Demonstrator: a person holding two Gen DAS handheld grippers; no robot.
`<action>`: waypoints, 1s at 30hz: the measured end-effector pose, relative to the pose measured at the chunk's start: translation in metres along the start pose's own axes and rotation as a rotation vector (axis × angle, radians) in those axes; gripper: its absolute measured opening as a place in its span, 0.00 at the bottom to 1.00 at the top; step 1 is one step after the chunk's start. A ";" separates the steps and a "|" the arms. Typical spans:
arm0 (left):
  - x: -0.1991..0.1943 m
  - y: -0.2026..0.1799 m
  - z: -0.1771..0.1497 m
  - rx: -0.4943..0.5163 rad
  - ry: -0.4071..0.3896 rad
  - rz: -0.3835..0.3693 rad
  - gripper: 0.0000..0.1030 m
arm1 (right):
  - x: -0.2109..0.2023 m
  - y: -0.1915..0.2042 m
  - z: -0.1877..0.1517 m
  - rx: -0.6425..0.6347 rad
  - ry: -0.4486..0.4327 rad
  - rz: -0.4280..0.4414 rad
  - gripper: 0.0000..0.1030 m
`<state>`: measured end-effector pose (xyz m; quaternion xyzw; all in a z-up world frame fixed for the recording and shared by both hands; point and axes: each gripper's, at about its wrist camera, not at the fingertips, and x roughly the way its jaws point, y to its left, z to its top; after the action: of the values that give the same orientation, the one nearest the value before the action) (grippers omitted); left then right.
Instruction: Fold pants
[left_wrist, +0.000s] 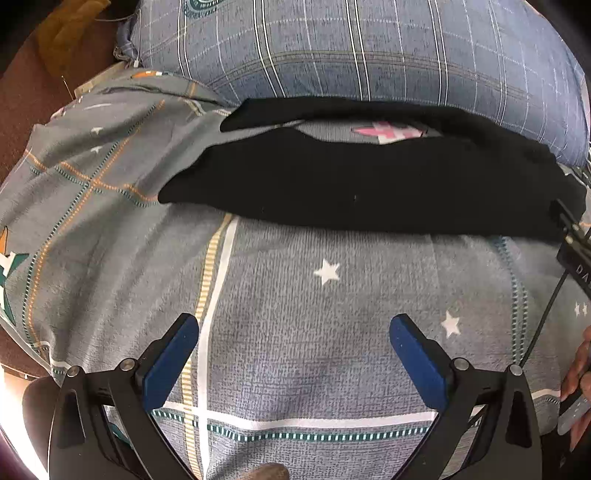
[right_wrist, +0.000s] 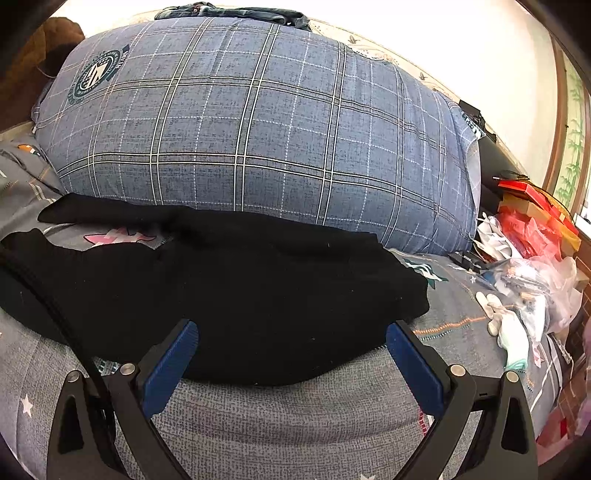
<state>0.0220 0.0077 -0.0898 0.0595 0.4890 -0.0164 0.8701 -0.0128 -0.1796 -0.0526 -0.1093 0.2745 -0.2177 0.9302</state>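
Note:
Black pants (left_wrist: 351, 184) lie spread sideways on the grey star-patterned bedsheet (left_wrist: 314, 350), their two legs reaching left with a gap between them. In the right wrist view the pants (right_wrist: 240, 288) fill the middle, their waist end at the right. My left gripper (left_wrist: 293, 328) is open and empty above bare sheet, short of the pants' near edge. My right gripper (right_wrist: 291, 332) is open, its blue pads either side of the pants' near edge, holding nothing.
A large blue plaid pillow (right_wrist: 251, 129) lies right behind the pants. A heap of plastic bags, red packets and white gloves (right_wrist: 524, 266) sits at the bed's right edge. The bed's left edge (left_wrist: 26, 147) drops to a brown floor.

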 end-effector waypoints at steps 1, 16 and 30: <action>0.001 0.000 0.000 0.000 0.005 0.000 1.00 | 0.000 0.000 0.000 -0.003 -0.001 0.000 1.00; 0.005 0.015 -0.025 -0.023 0.032 -0.109 1.00 | 0.001 0.002 -0.001 -0.024 -0.008 -0.012 1.00; -0.001 0.120 0.052 -0.219 -0.060 -0.244 0.80 | -0.003 -0.089 0.010 0.256 0.110 0.094 1.00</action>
<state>0.0763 0.1201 -0.0520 -0.0962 0.4653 -0.0703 0.8771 -0.0407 -0.2554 -0.0145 0.0352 0.2998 -0.2126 0.9294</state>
